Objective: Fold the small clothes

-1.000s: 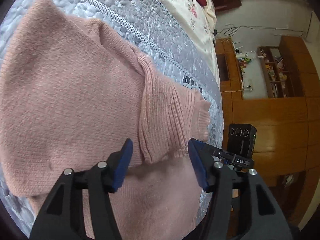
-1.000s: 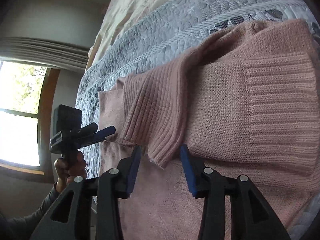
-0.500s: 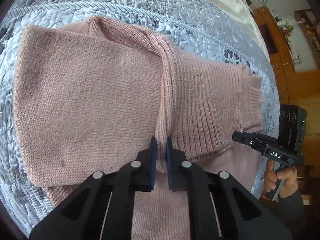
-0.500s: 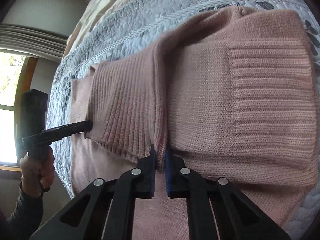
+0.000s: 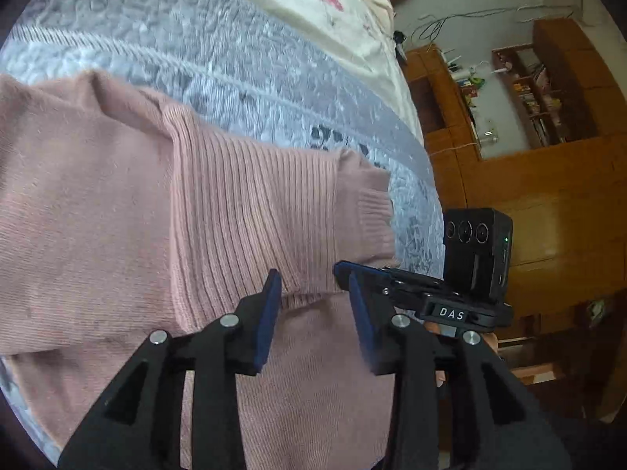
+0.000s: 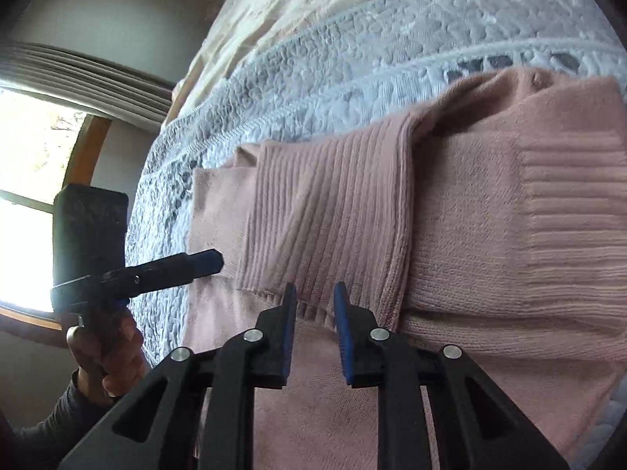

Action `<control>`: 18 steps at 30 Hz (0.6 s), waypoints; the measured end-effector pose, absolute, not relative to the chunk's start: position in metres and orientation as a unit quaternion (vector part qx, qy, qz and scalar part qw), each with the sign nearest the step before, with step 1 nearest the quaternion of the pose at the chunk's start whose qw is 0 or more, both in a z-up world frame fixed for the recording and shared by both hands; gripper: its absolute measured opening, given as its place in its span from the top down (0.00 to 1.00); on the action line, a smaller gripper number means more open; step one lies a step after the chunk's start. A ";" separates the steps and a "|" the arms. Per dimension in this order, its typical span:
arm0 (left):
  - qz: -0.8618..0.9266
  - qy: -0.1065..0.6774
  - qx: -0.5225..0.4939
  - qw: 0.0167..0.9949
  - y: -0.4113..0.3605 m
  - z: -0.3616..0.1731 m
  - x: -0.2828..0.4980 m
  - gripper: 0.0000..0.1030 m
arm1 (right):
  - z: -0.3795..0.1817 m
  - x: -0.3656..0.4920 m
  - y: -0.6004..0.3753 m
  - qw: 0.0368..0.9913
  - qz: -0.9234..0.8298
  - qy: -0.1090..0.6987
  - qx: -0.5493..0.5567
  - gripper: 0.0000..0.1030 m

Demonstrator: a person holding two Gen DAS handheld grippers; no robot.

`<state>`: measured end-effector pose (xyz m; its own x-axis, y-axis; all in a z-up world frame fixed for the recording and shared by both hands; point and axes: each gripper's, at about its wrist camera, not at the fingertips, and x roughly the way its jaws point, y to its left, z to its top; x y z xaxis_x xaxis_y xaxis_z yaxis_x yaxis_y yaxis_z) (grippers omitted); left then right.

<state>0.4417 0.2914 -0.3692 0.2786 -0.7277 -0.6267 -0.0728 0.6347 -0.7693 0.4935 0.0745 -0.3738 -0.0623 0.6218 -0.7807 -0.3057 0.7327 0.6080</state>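
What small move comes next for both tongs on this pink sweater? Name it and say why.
Probably draw both tongs back. The left tongs and right tongs are open at the edge of the ribbed sleeve, which lies flat across the pink sweater.

Each view sits just behind its own tool and looks forward along the two fingers, close above the bed (image 5: 243, 58) and tilted down at it. The left wrist view looks over the left tool (image 5: 313, 290) toward the far side of the bed, with wooden cabinets (image 5: 548, 180) at its right edge. The right wrist view looks over the right tool (image 6: 315, 301) the same way, with a window (image 6: 27, 203) at its left edge. Both share the pink sweater (image 5: 117, 215) and its ribbed sleeve (image 6: 325, 211) on the grey quilt (image 6: 352, 66). Each view also catches the other tool from the side.
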 end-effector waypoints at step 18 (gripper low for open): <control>-0.179 0.564 -0.390 0.705 0.382 -0.315 0.216 0.33 | -0.340 0.350 -0.113 0.632 0.320 0.666 0.233 0.39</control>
<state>0.2162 0.3820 -0.3147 0.2994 -0.6922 -0.6567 -0.1876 0.6321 -0.7518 0.3502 -0.1135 -0.3405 -0.0917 0.7146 -0.6935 -0.0936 0.6872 0.7204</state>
